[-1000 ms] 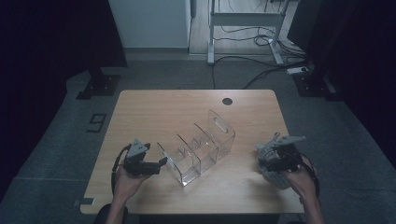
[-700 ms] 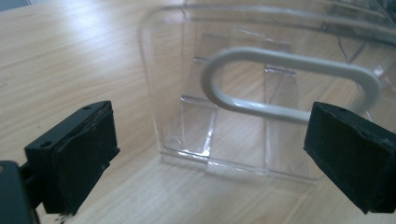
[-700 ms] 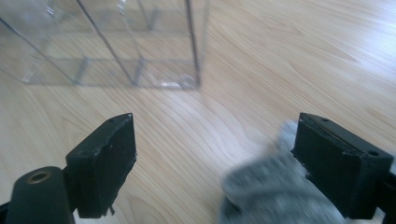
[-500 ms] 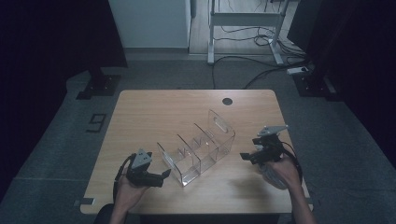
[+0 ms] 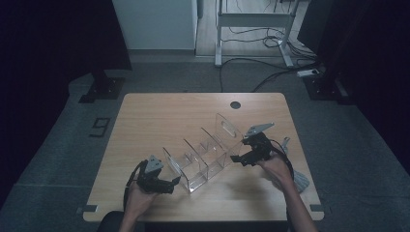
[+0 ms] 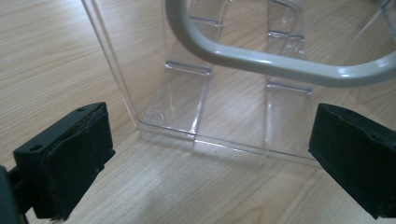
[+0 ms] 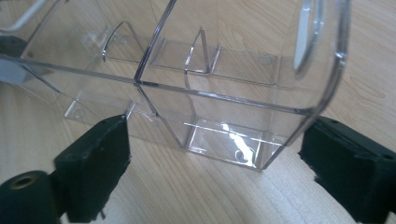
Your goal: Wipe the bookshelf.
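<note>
A clear plastic organiser (image 5: 203,154) with several compartments lies slantwise on the wooden table (image 5: 159,121). My left gripper (image 5: 175,182) is at its near left end, open, its jaws having just been opening. In the left gripper view the black pads (image 6: 70,158) stand wide on either side of the organiser's end wall (image 6: 187,93) without touching it. My right gripper (image 5: 238,158) is at the organiser's right side near the tall far end, open, and its jaws have just been opening. In the right gripper view a corner of the organiser (image 7: 224,79) sits between the spread pads (image 7: 93,168), untouched.
A round black cable hole (image 5: 235,105) sits near the table's far edge. A grey cable (image 5: 300,181) trails off the right edge behind my right hand. A metal desk frame (image 5: 254,29) and floor cables lie beyond the table.
My right gripper has swung left from the table's right edge up to the organiser's side. My left gripper has sunk slightly and shifted toward the near edge. The organiser has stayed put.
</note>
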Demonstrator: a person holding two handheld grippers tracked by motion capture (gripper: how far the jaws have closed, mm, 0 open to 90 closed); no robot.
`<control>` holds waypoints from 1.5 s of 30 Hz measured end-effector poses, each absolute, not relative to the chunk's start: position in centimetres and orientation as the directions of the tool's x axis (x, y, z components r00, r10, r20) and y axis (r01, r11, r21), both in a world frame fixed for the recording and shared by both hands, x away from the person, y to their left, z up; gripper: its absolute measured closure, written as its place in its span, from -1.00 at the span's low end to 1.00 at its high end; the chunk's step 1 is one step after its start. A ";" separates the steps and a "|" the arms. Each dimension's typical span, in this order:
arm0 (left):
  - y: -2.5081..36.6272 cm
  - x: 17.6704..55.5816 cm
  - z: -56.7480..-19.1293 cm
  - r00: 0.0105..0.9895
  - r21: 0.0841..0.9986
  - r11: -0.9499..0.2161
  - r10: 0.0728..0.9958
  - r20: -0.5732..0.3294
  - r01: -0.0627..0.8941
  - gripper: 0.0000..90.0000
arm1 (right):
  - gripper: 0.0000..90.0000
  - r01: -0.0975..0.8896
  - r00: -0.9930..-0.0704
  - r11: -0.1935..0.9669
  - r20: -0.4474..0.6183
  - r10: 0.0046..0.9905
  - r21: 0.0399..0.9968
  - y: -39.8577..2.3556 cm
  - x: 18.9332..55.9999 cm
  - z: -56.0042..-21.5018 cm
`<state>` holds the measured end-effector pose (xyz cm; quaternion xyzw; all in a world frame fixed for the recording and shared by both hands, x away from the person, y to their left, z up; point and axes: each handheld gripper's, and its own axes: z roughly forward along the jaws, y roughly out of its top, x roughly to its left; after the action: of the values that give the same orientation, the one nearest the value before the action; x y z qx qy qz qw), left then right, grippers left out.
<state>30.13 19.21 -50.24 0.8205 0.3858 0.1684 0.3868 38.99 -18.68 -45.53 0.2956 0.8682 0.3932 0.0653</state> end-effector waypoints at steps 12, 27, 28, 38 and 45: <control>20.2 32.2 -50.4 0.598 0.749 -0.384 0.801 -0.021 0.541 -1.00 | -0.82 0.478 -0.811 0.518 0.130 0.570 0.710 -19.1 37.5 -46.2; 21.4 34.7 -49.5 0.547 0.740 -0.325 0.835 -0.068 0.588 -0.97 | -0.74 0.482 -0.824 0.514 0.168 0.541 0.709 -19.5 35.5 -46.3; 21.5 34.6 -49.2 0.553 0.741 -0.326 0.830 -0.073 0.588 -0.95 | -0.74 0.482 -0.825 0.516 0.169 0.539 0.708 -19.4 35.5 -46.3; 23.0 33.8 -45.7 0.558 0.758 -0.320 0.827 -0.069 0.569 -0.90 | -0.72 0.488 -0.827 0.537 0.170 0.535 0.688 -18.8 35.0 -46.7; 23.0 33.6 -42.8 0.555 0.776 -0.302 0.829 -0.073 0.553 -0.79 | -0.72 0.492 -0.830 0.549 0.175 0.529 0.676 -18.4 34.7 -47.1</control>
<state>33.64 23.01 -42.80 0.7878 0.4385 0.1738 0.3959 34.67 -18.40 -47.10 0.2902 0.8797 0.3759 0.0247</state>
